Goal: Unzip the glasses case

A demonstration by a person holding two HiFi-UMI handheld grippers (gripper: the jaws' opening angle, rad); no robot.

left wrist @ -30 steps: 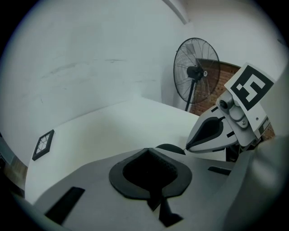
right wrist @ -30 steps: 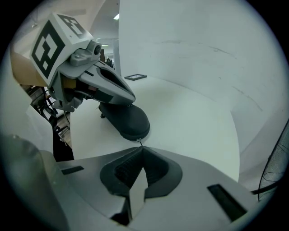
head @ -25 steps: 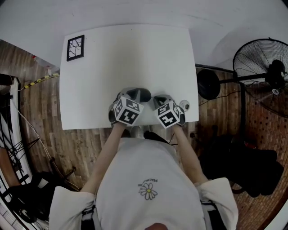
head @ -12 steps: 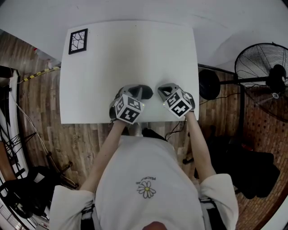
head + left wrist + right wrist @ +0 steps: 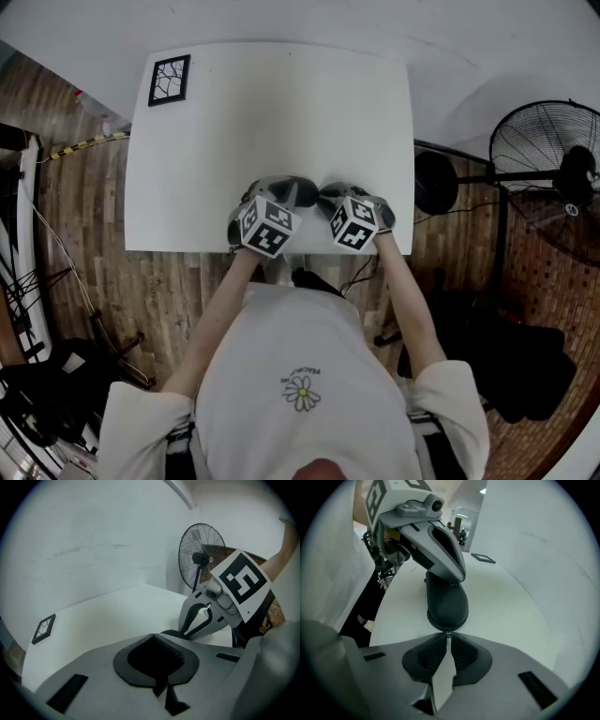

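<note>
The dark grey glasses case (image 5: 302, 191) lies near the front edge of the white table (image 5: 272, 112). My left gripper (image 5: 279, 194) is shut across it; in the left gripper view the case (image 5: 154, 657) fills the space between the jaws. In the right gripper view the case (image 5: 446, 603) points toward me, with the left gripper (image 5: 440, 555) clamped over its far part. My right gripper (image 5: 448, 641) stands at the case's near end. Its jaws have just been opening a little, and the small metal zipper pull (image 5: 448, 633) is pinched between the tips.
A black-framed marker card (image 5: 170, 80) lies at the table's far left corner. A standing fan (image 5: 553, 169) is on the wooden floor to the right, with cables and dark gear along the left side. The person's torso is close to the table's front edge.
The right gripper swung out to the right, away from the case, then came back left and rolled, and is now at the case's end. The left gripper and the case stayed in place.
</note>
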